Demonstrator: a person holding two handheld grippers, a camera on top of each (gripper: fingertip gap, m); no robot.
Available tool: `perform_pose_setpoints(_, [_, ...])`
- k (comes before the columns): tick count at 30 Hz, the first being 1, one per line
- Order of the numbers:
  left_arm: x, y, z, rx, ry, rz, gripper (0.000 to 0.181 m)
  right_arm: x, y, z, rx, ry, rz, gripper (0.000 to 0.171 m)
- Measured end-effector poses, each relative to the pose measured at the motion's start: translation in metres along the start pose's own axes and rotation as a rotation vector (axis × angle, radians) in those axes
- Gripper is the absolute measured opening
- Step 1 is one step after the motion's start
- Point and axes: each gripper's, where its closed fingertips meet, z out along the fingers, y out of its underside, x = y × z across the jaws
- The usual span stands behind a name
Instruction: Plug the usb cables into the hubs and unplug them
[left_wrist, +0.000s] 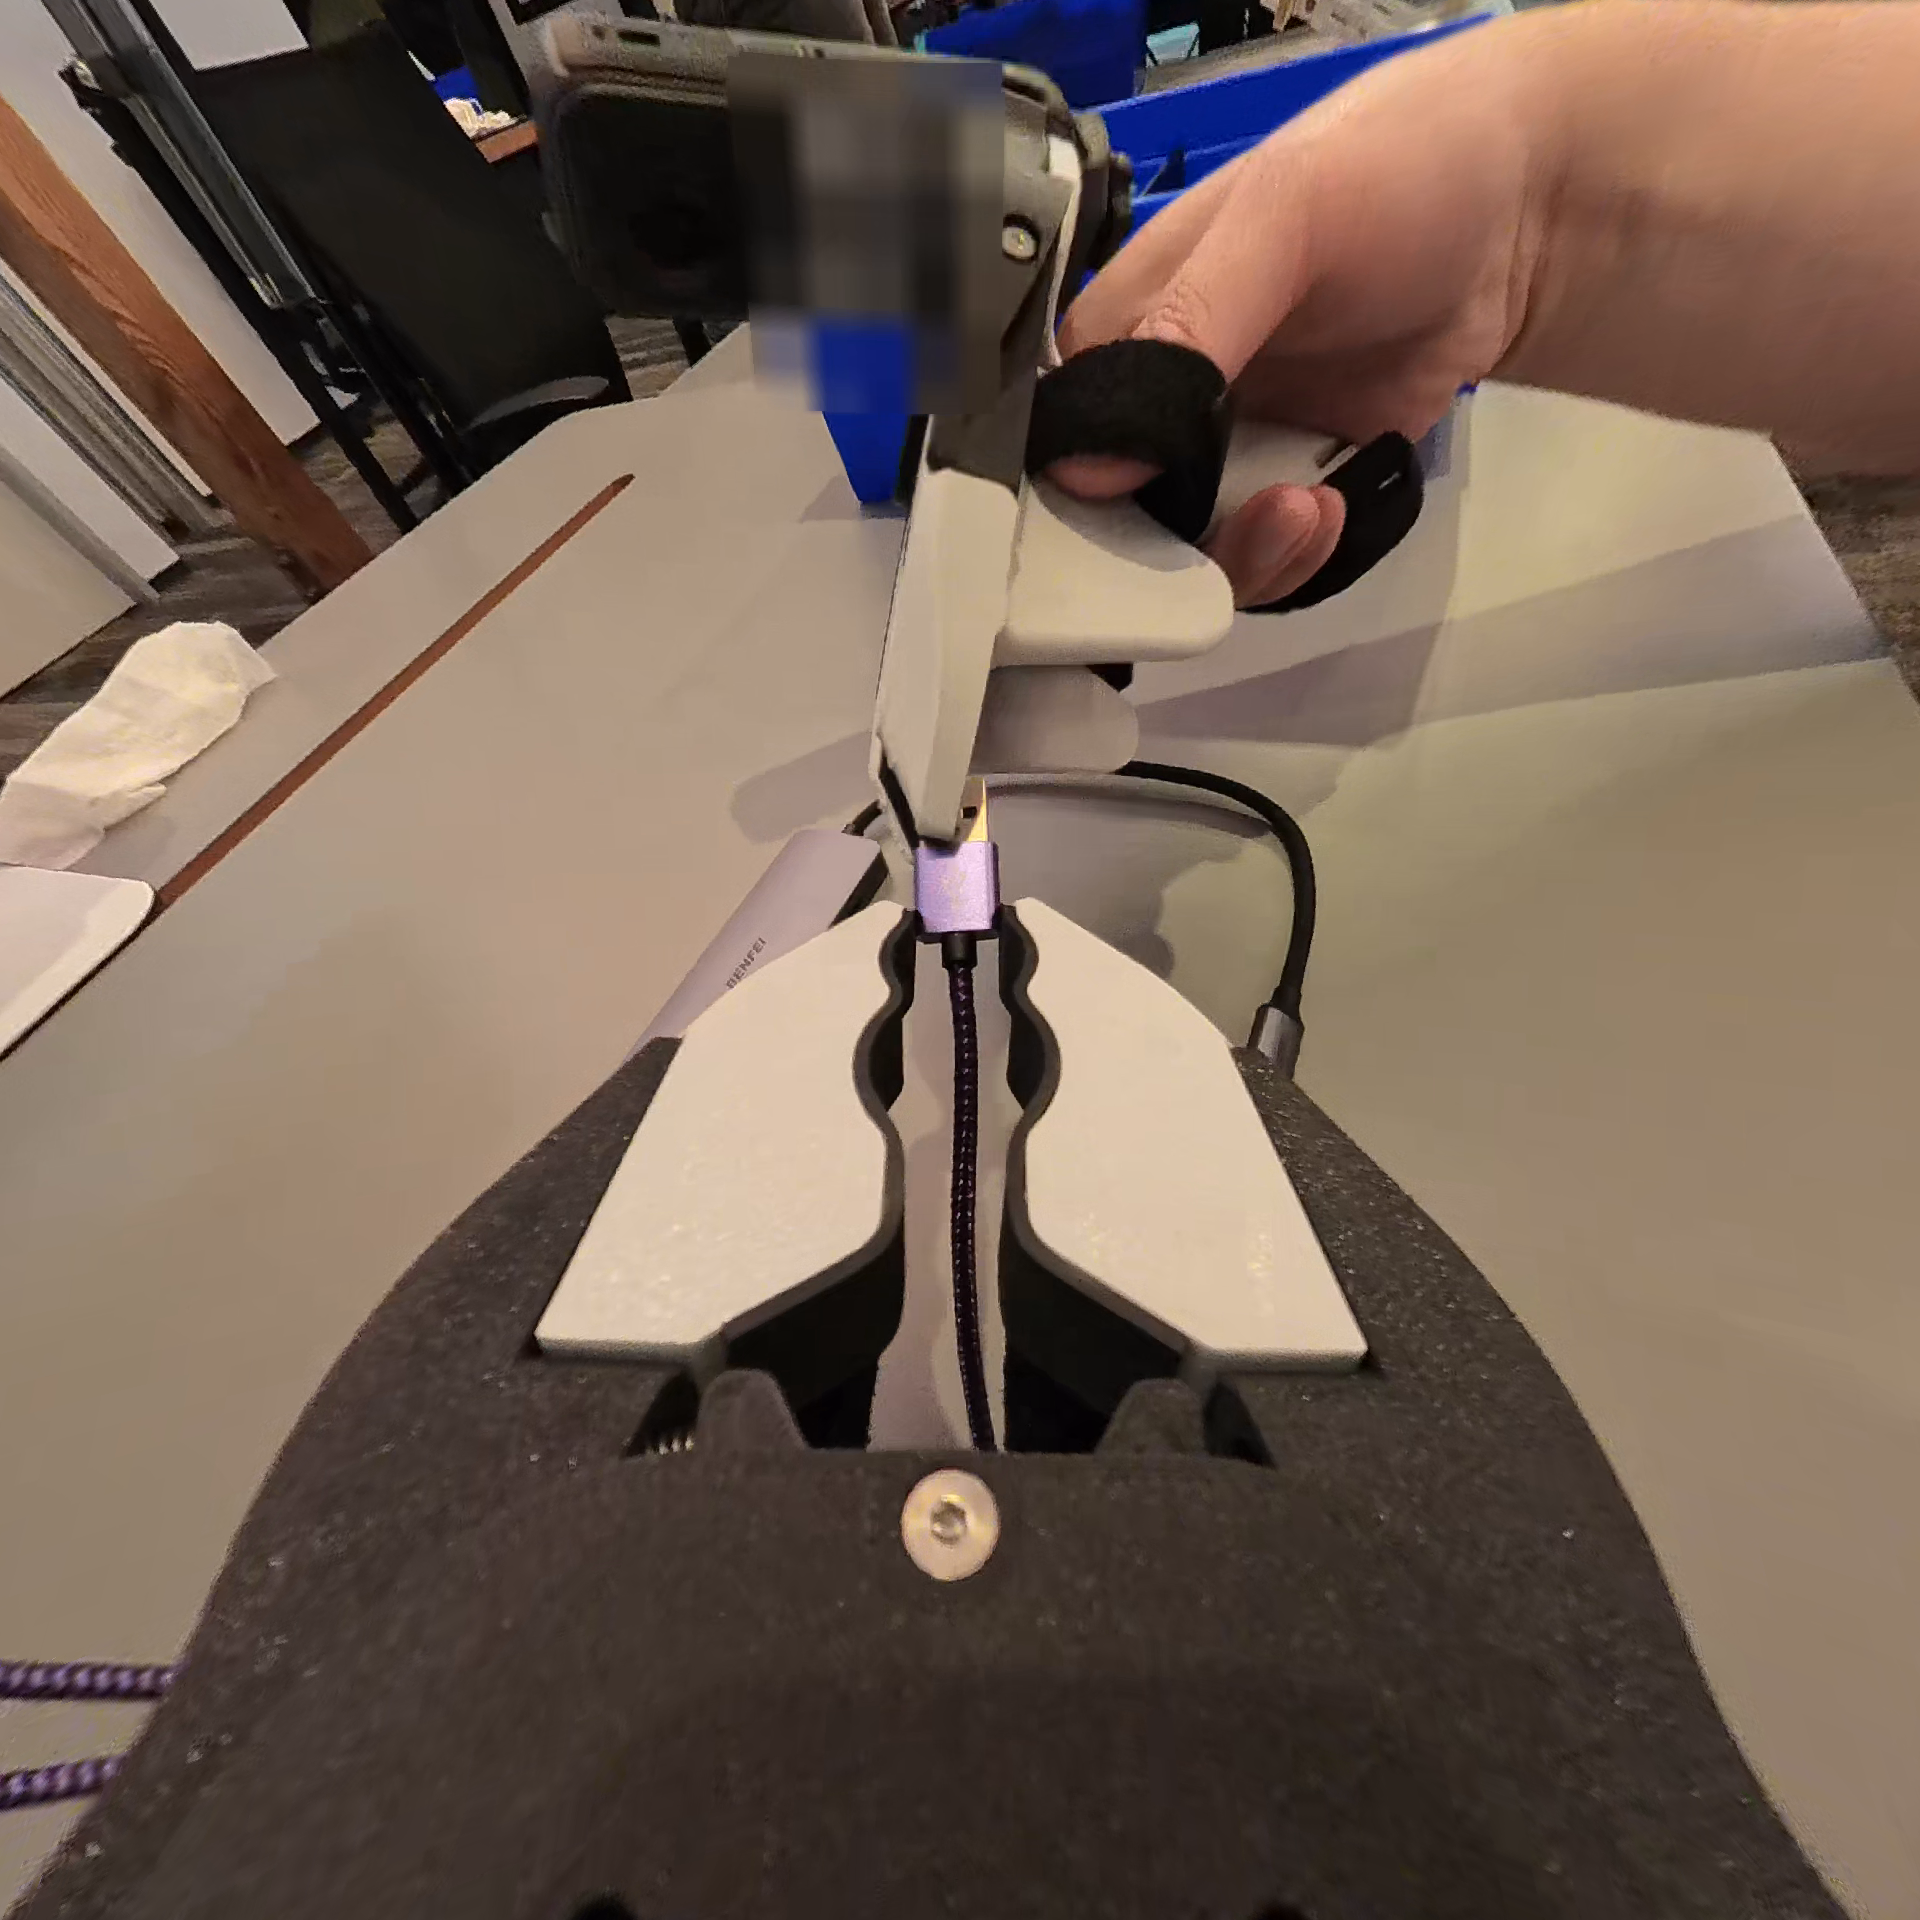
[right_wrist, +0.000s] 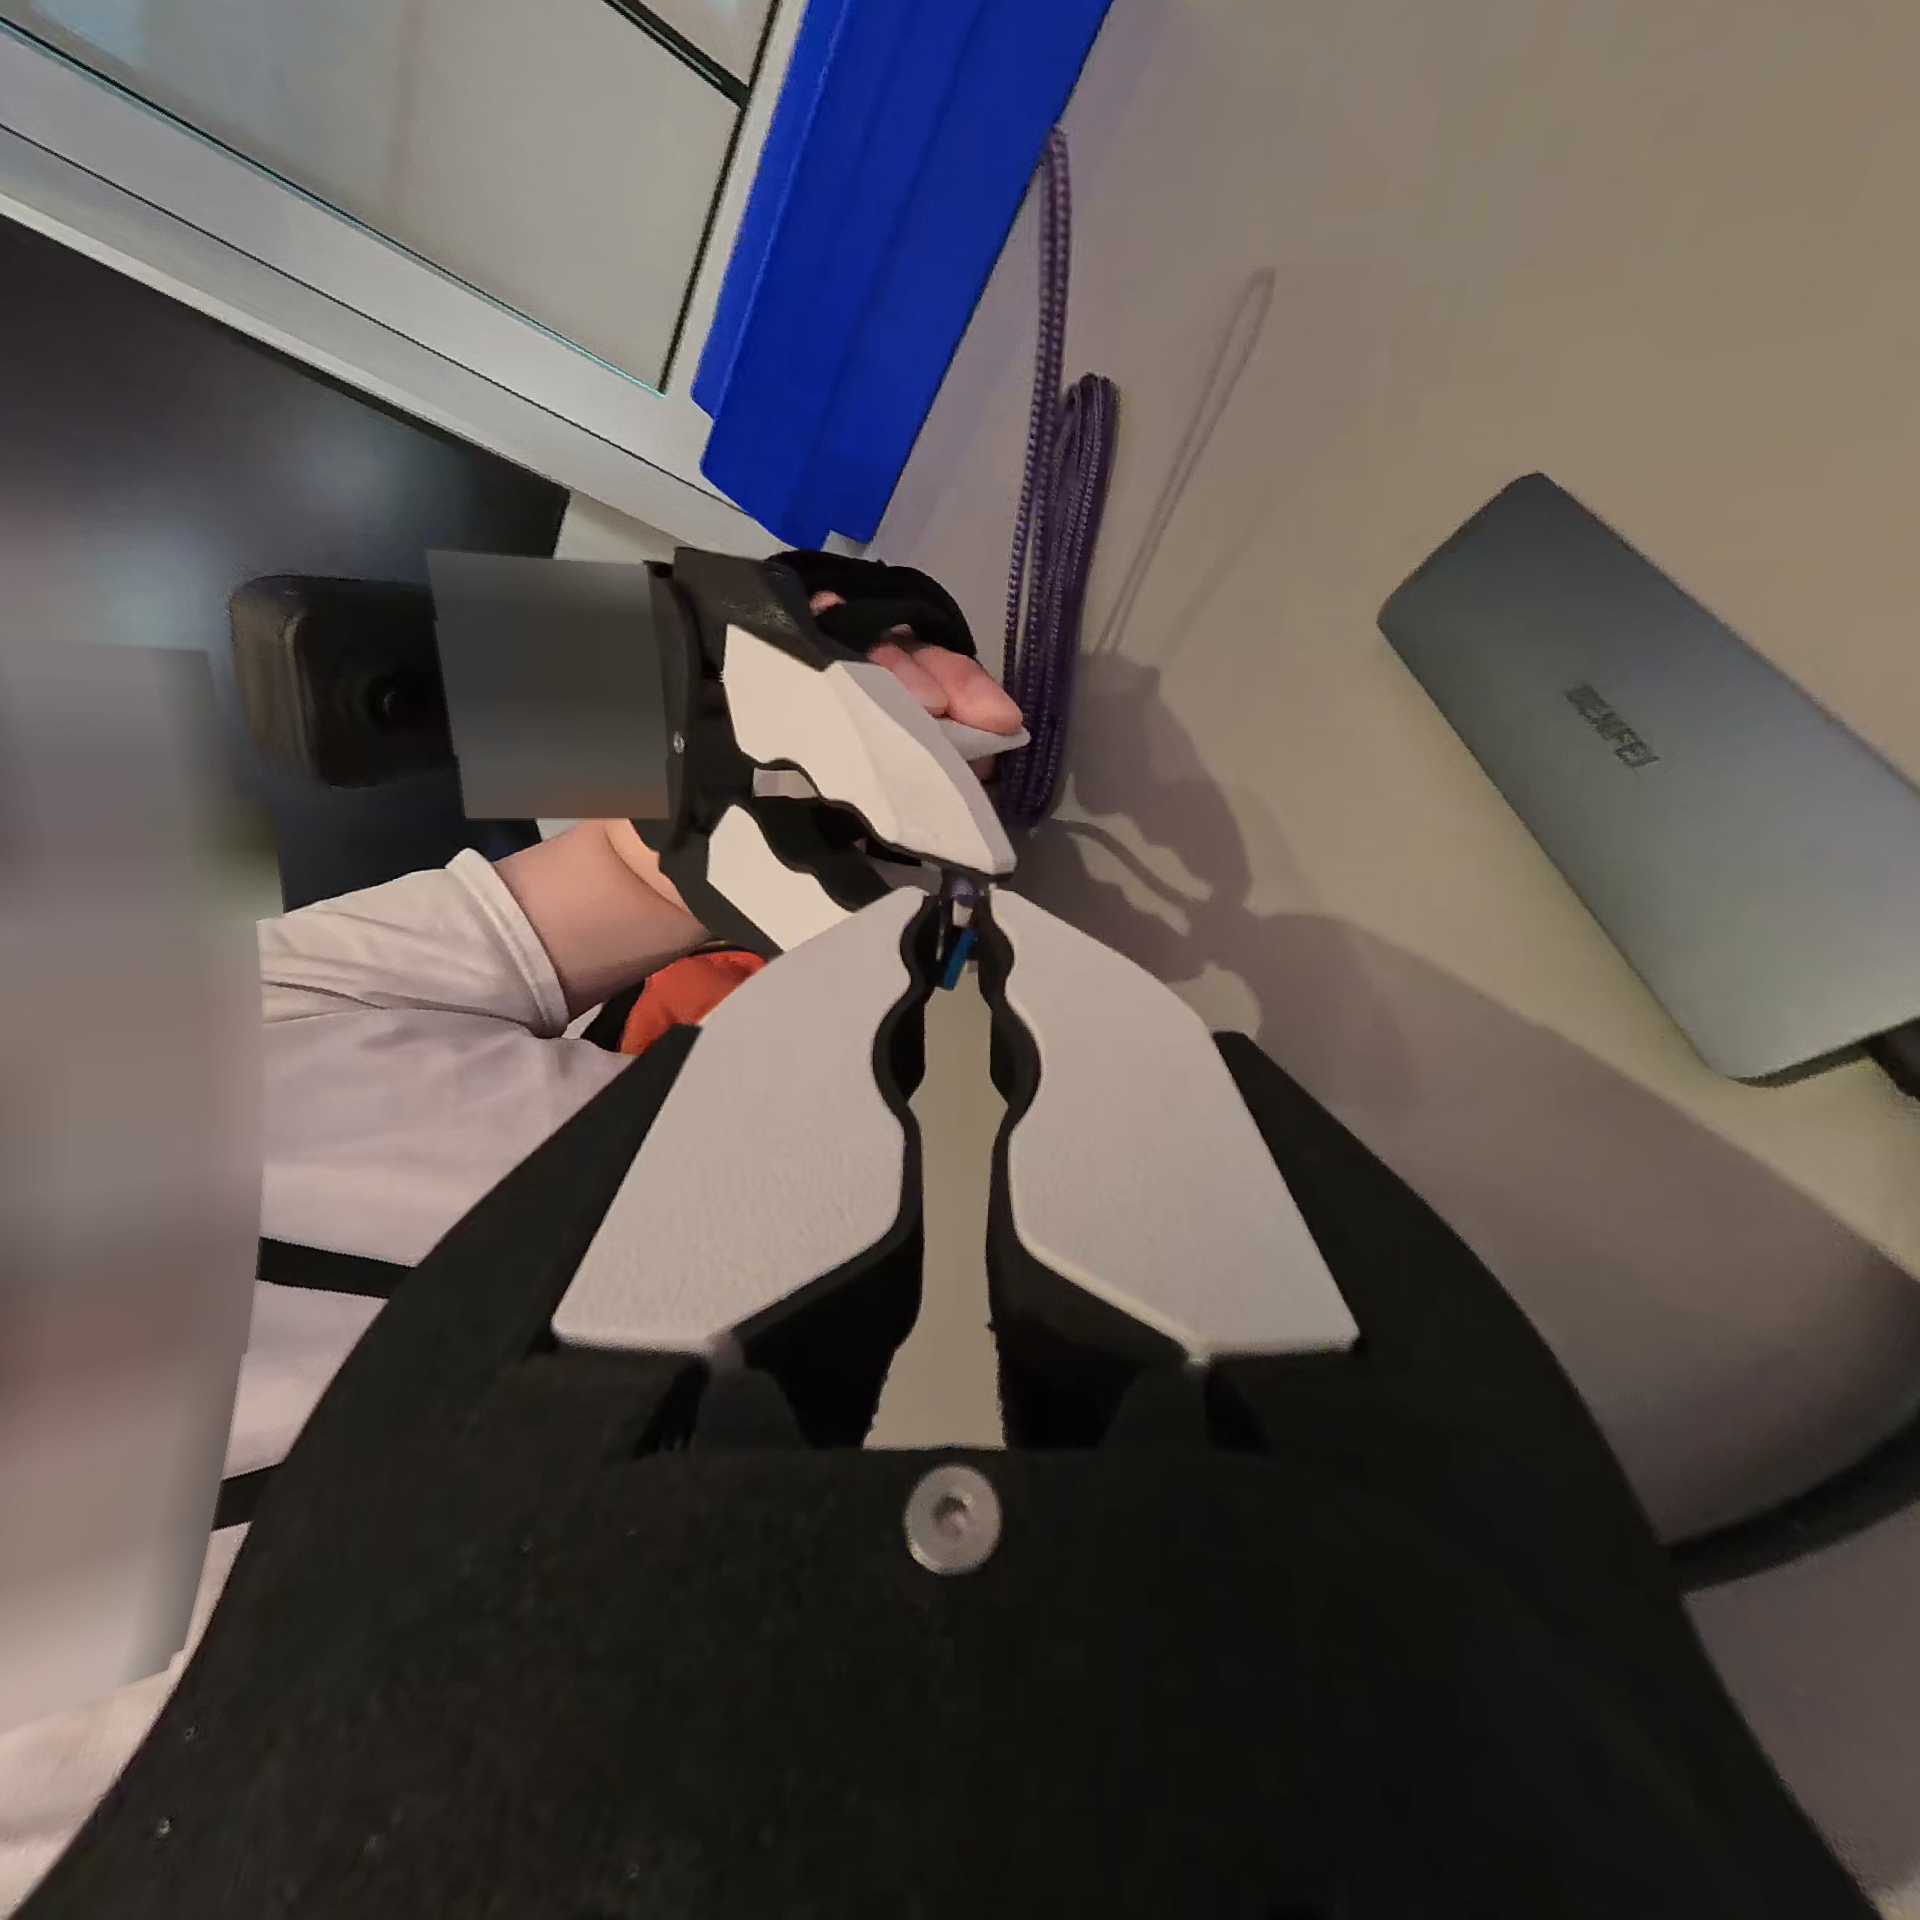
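Note:
My left gripper (left_wrist: 956, 916) is shut on the purple housing of a USB plug (left_wrist: 957, 883). Its purple braided cable (left_wrist: 966, 1195) runs back between the fingers. My right gripper (left_wrist: 932, 823) comes down from above, and its tips pinch the plug's metal end. In the right wrist view my right gripper (right_wrist: 954, 920) is closed on the plug's blue-tongued end (right_wrist: 962, 951), tip to tip with the left gripper (right_wrist: 971, 868). A grey hub (left_wrist: 727, 961) lies on the table just below and left of the plug. It also shows at the right of the right wrist view (right_wrist: 1662, 769).
The hub's black cable (left_wrist: 1294, 883) loops to the right of the grippers. Slack purple cable (right_wrist: 1060, 582) lies by a blue bin (right_wrist: 883, 260). A white crumpled tissue (left_wrist: 125, 727) sits at the table's left edge. A person's arm and white sleeve (right_wrist: 416, 987) are behind the left gripper. Both grippers' tips are close together, under 4 cm apart. Left tips and right tips are each some 11 cm from the grey hub (left_wrist: 727, 961).

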Motion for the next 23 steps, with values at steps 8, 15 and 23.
perform_pose_setpoints(8, [-0.004, 0.002, 0.0, 0.001, -0.027, 0.013, 0.014, 0.001, -0.003, 0.001, 0.019, -0.002, 0.041, 0.01])
perform_pose_setpoints(15, [-0.003, 0.0, 0.001, 0.008, -0.036, 0.035, 0.014, 0.002, 0.004, 0.008, -0.042, 0.037, 0.016, 0.018])
perform_pose_setpoints(23, [-0.005, -0.014, -0.007, 0.157, -0.067, -0.01, 0.02, -0.012, -0.004, 0.009, 0.066, -0.17, 0.05, 0.006])
